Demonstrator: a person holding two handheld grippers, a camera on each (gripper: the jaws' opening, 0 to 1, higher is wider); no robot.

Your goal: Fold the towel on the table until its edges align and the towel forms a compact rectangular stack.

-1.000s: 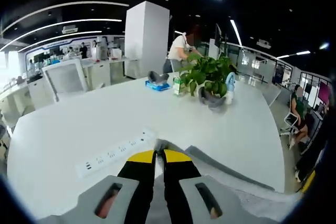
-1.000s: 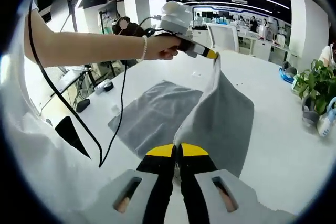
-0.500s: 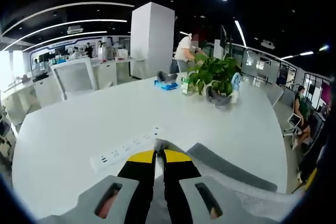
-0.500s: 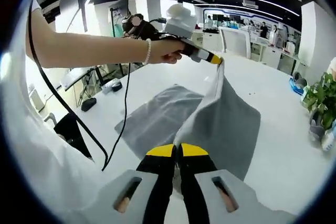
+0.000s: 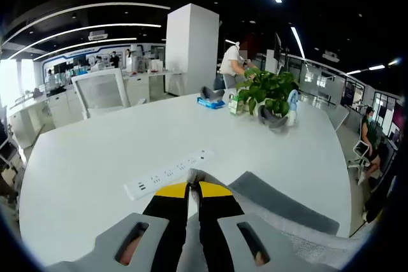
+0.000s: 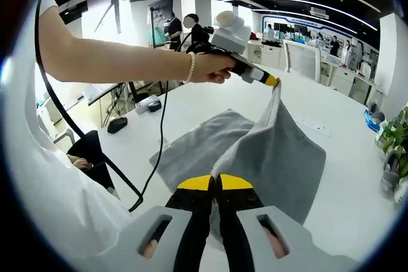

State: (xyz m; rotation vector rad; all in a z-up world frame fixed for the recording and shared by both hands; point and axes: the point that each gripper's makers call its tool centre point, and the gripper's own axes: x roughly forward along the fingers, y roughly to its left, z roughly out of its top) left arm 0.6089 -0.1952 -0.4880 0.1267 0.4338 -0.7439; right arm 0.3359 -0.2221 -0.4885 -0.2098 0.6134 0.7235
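A grey towel (image 6: 268, 151) lies partly on the white table (image 6: 344, 202), its near half lifted off the surface. My right gripper (image 6: 215, 181) is shut on one raised corner of it. My left gripper (image 6: 275, 82), held by a hand, comes into the right gripper view from the left and is shut on the other raised corner. In the left gripper view, my left gripper (image 5: 193, 186) is shut on a small tuft of towel, and a strip of the towel (image 5: 280, 203) lies on the table (image 5: 102, 157) to the right.
A white power strip (image 5: 167, 174) lies just beyond the left gripper. A potted plant (image 5: 264, 90), a blue-capped bottle (image 5: 291, 103) and a blue box (image 5: 211, 102) stand at the far side. A black cable (image 6: 153, 138) hangs from the left gripper. Office chairs ring the table.
Both grippers have carried the lifted towel edge along over the table. In the left gripper view the power strip and the plant have shifted right.
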